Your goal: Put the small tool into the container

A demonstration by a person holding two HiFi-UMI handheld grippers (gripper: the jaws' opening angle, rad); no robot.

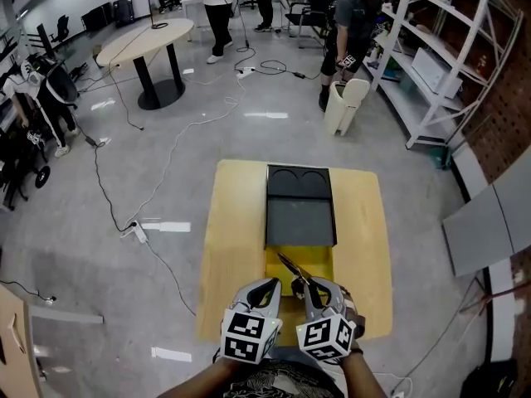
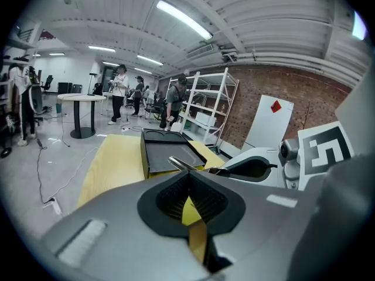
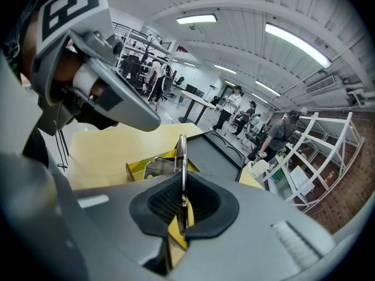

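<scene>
A yellow container (image 1: 325,260) with its black lid (image 1: 300,219) laid open behind it sits on a pale wooden table (image 1: 232,247). My right gripper (image 1: 309,287) is shut on a thin metal tool (image 1: 290,267) and holds it over the container's near part. In the right gripper view the tool (image 3: 182,152) sticks up from the shut jaws (image 3: 182,183), above the yellow container (image 3: 136,170), which has a silvery item lying inside. My left gripper (image 1: 270,288) hovers just left of it, its jaws (image 2: 188,177) closed on nothing; the tool (image 2: 179,163) shows ahead of them.
White shelving (image 1: 440,65) lines the right side, with a white bin (image 1: 344,104) at its foot. A round table (image 1: 149,44) and several standing people are at the back. Cables (image 1: 158,181) trail over the floor left of the table. A grey board (image 1: 489,222) leans at right.
</scene>
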